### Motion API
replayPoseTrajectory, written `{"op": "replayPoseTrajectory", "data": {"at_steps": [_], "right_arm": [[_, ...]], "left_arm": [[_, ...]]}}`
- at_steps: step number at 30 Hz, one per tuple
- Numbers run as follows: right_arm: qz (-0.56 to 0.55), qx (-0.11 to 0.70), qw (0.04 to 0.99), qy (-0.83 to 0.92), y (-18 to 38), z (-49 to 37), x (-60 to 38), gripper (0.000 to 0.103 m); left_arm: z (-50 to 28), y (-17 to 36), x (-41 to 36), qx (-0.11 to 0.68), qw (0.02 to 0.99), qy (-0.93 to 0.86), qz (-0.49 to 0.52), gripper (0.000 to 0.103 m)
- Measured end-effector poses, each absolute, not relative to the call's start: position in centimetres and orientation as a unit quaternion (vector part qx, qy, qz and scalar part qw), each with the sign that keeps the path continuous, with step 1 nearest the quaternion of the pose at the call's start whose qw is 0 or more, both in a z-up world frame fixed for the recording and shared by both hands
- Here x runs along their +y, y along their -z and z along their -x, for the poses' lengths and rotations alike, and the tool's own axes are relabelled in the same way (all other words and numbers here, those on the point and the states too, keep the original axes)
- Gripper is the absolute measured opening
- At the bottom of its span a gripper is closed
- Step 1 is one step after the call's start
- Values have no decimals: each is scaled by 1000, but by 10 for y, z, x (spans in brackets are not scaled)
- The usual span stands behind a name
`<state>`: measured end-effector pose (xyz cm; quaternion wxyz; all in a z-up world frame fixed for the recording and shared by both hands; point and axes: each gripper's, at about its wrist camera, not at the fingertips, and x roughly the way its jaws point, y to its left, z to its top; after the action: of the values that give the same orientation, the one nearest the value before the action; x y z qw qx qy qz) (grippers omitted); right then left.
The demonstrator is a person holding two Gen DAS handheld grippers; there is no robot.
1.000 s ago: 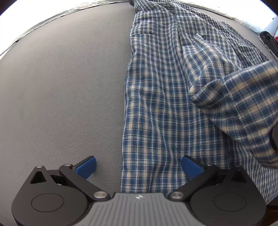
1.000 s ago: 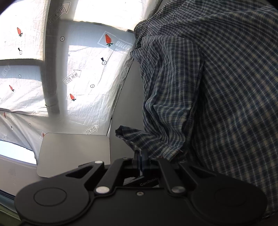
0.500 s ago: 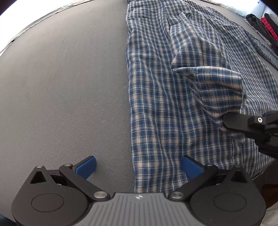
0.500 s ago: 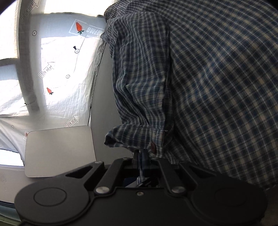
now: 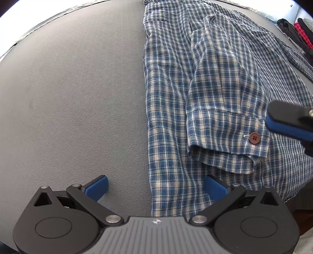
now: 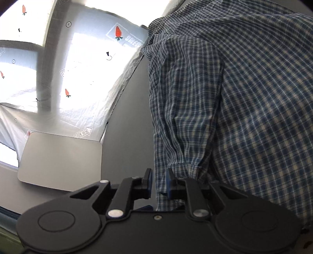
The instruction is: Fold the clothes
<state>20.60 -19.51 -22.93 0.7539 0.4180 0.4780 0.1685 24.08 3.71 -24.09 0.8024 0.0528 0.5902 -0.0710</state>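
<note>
Right claw [image 6: 158, 182] is opening around the shirt cuff [image 5: 225, 134]; left claw [image 5: 155, 185], released, straddles the shirt's [image 5: 168, 97] edge beside bare table [image 5: 78, 97].

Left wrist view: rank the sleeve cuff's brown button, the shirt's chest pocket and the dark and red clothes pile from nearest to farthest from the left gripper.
From the left gripper:
1. Brown button, on the folded sleeve cuff, to the right.
2. Chest pocket, far up the shirt's left edge.
3. Clothes pile, top right corner, beyond the shirt.

Daylight floods the left wrist view evenly, sharp throughout, corners vignetted black. Right wrist view blows out at ten o'clock on the white sheet [image 6: 88, 74]; the shirt [image 6: 244, 117] sits dim, backlit, edges curving.
</note>
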Motion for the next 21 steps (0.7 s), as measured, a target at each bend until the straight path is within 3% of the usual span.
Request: {"op": "replayPoseTrajectory", "data": {"at_steps": [4, 7, 13, 21], "right_arm": [[-357, 550, 740, -150, 254, -216, -180, 0], [-322, 556, 747, -169, 243, -217, -177, 8], [-312, 491, 796, -168, 209, -217, -211, 14], [-273, 466, 835, -108, 201, -243, -261, 14]], "left_arm": [[-234, 242, 35, 590, 802, 70, -52, 103], [-236, 240, 36, 594, 800, 69, -51, 103], [-244, 220, 58, 593, 804, 33, 7, 103], [-270, 188, 25, 517, 856, -12, -11, 103]]}}
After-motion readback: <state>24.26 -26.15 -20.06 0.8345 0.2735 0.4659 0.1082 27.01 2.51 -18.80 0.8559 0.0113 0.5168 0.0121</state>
